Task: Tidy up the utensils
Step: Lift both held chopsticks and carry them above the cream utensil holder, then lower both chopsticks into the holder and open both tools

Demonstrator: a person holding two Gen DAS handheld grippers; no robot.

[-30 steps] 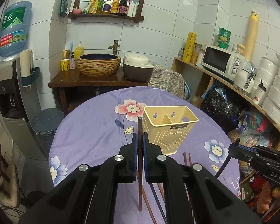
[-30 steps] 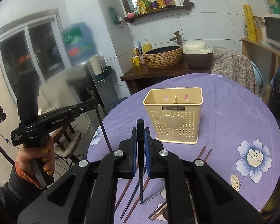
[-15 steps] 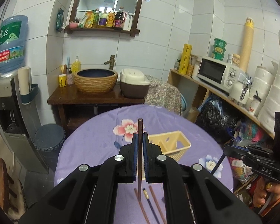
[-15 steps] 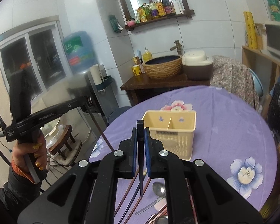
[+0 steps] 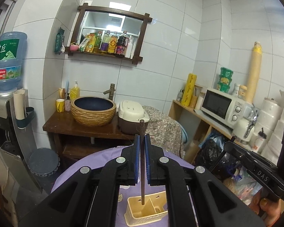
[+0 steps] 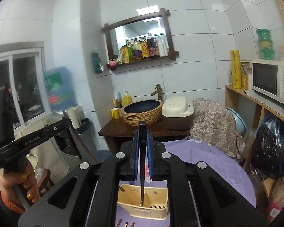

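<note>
Each hand-held gripper (image 5: 141, 162) (image 6: 142, 162) is clamped, fingers pointing steeply down.

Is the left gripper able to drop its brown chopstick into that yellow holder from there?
Probably yes: the left gripper holds the brown chopstick upright, tip over the open yellow holder, nothing between.

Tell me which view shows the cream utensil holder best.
Right wrist view: the utensil holder shows its divider, both compartments and perforated front. The left wrist view shows the holder lower in frame, flanked by the tool's arms.
</note>
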